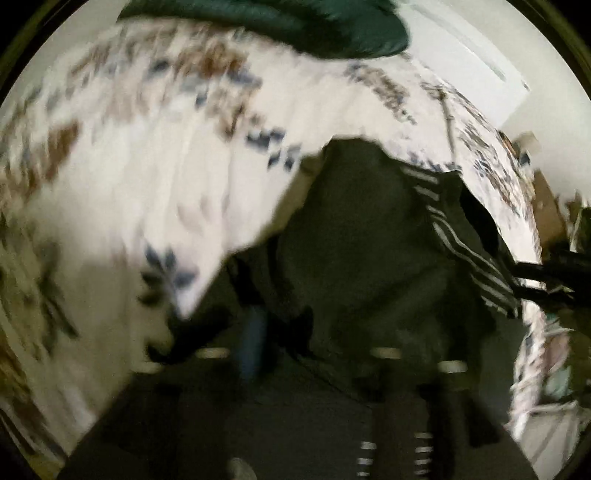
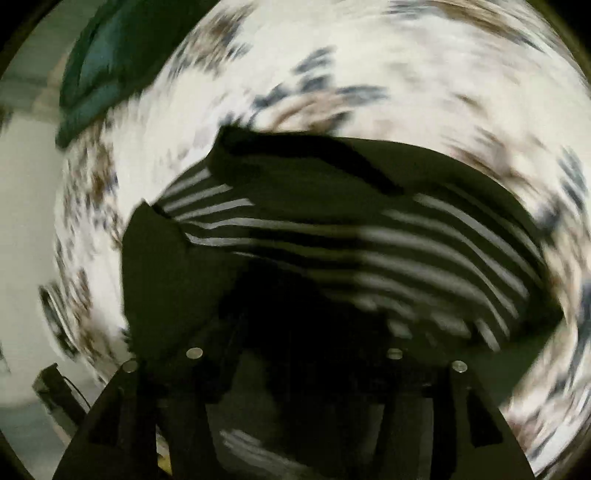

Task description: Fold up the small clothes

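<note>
- Hovering over the bed, the right gripper stands part open; blur hides whether cloth is pinched.
- Left gripper: likewise unclear.
- Dark striped garment lies on the patterned bedspread, probably spread for folding.

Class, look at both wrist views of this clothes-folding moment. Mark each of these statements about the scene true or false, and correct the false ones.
1. The dark garment has white stripes. True.
2. The garment lies on a plain red sheet. False: it lies on a white bedspread printed with blue and brown shapes.
3. A dark green item sits at the far edge of the bedspread. True.
4. The garment hangs on a hanger. False: it lies spread on the bedspread.
5. Both views are sharp. False: both are blurred by motion.
</note>
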The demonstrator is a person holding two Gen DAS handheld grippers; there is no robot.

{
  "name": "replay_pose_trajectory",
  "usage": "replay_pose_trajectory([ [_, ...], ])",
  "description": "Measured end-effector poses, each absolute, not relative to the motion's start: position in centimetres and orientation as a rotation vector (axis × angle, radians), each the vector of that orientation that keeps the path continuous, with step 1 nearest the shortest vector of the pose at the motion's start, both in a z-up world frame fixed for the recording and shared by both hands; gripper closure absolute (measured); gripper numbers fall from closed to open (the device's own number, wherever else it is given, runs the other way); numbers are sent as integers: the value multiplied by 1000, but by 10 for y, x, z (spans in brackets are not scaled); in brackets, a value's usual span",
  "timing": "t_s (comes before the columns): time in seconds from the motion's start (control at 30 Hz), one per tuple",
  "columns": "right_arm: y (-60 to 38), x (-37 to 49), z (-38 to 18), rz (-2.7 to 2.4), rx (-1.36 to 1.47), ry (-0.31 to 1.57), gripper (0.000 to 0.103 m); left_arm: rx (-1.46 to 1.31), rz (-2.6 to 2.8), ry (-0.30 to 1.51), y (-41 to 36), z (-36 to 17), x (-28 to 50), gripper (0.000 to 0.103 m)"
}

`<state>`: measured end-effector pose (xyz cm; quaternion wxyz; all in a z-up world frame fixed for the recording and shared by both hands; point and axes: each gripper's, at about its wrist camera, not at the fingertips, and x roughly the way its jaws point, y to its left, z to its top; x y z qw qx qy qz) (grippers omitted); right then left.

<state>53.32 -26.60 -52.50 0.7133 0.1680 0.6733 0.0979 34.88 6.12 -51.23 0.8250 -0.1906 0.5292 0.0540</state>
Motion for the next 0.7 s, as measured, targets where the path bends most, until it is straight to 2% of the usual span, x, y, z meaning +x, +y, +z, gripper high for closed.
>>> replay_pose_trajectory([
  [0.03, -282, 520, -519, 179, 417, 1474, 40, -367, 120, 1107, 59, -505, 349, 15],
  [0.07, -300, 504, -514, 137, 459, 1460, 40, -346, 121, 1095, 59, -502, 350, 7],
  [0.23, -380, 426, -505, -150, 521, 1387, 40, -232, 112, 1067, 49, -501, 377, 7],
  [0.37, -427, 391, -531, -269, 598, 1401, 40, -181, 119, 1081, 44, -515, 411, 7],
  [0.53, -437, 394, -575, -243, 655, 1446, 40, -141, 138, 1113, 41, -536, 445, 7],
  [0.57, -432, 396, -580, -229, 657, 1447, 44, -127, 139, 1117, 40, -538, 449, 7],
  [0.6, -426, 397, -581, -223, 638, 1437, 53, -118, 140, 1119, 40, -539, 450, 7],
  [0.63, -420, 398, -579, -240, 582, 1428, 83, -103, 144, 1123, 39, -541, 452, 7],
  [0.67, -413, 398, -575, -270, 521, 1416, 100, -96, 143, 1125, 39, -541, 452, 7],
  [0.7, -407, 397, -567, -289, 479, 1382, 101, -89, 142, 1130, 38, -542, 452, 7],
])
